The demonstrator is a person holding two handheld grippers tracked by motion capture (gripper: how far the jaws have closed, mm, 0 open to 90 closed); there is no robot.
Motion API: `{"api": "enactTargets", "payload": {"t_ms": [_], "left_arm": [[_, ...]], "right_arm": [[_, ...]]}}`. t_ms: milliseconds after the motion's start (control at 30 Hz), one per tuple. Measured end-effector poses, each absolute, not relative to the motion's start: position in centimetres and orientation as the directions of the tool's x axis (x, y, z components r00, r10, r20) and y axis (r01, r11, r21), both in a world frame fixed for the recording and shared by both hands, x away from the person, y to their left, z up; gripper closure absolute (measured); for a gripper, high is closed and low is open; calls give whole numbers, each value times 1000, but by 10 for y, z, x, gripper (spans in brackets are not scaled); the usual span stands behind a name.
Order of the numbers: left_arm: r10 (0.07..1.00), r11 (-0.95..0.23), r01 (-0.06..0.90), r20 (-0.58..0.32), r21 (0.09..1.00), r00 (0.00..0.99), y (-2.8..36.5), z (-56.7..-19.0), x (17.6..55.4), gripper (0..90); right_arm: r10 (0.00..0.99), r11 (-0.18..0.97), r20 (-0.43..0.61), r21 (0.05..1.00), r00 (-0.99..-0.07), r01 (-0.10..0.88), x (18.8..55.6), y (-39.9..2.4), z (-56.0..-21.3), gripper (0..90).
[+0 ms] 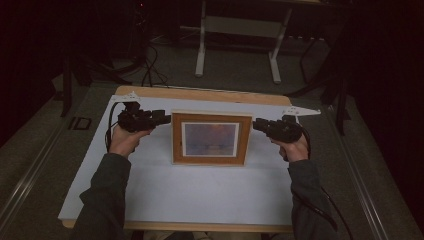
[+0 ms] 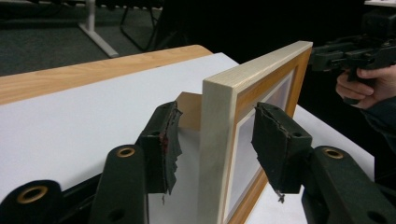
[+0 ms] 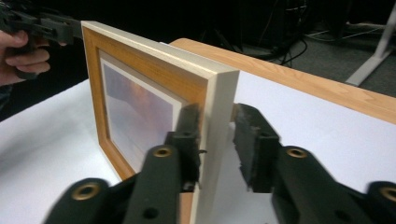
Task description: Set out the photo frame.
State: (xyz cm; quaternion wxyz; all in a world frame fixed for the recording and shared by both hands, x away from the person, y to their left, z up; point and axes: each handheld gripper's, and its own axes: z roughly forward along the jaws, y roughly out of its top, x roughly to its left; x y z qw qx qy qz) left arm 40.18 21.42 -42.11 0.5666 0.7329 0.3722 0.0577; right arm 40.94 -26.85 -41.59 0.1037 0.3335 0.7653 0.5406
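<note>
your left gripper (image 2: 215, 140) has its 2 jaws set apart around the left edge of the picture frame (image 2: 217, 154), 1 pad (image 2: 168, 140) behind the frame and 1 in front of the glass, with a clear gap on each side, so nothing is clamped there. your right gripper (image 3: 212, 140) straddles the frame's right edge; the front pad (image 3: 189, 135) lies against or just beside the wooden face, the rear pad stands a little off the back, and you cannot tell for sure from these views whether it presses

in the high view your left hand (image 1: 127, 140) holds its gripper (image 1: 165, 118) level, pointing inward at the frame's upper left side, forearm coming up from the bottom edge in a dark sleeve. your right hand (image 1: 295, 147) mirrors it, its gripper (image 1: 257, 125) level and pointing inward at the upper right side

the picture frame (image 1: 210, 139) stands upright on its lower edge in the middle of the white sheet (image 1: 200, 195), between both grippers, its pale outer rim and orange-brown inner border facing you. the sheet covers a wooden table (image 1: 200, 94)
</note>
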Motion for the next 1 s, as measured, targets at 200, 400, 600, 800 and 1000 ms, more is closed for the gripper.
{"api": "enactTargets", "payload": {"t_ms": [200,400,600,800,1000], "left_arm": [[663,-98,487,-308,868,682,223,-420,393,633],[698,-114,494,-285,862,658,228,-422,387,716],[731,-150,508,-250,848,634,229,-431,378,781],[760,-160,530,-239,833,605,233,-448,367,791],[799,-167,554,-217,816,561,236,-465,355,785]], "right_arm": [[648,217,172,892,-742,397,405,-274,-416,837],[667,233,162,882,-728,409,403,-275,-421,880],[686,267,143,863,-713,430,402,-275,-431,889],[697,281,152,841,-701,462,400,-276,-446,896],[711,279,160,829,-684,484,397,-279,-459,898]]}}
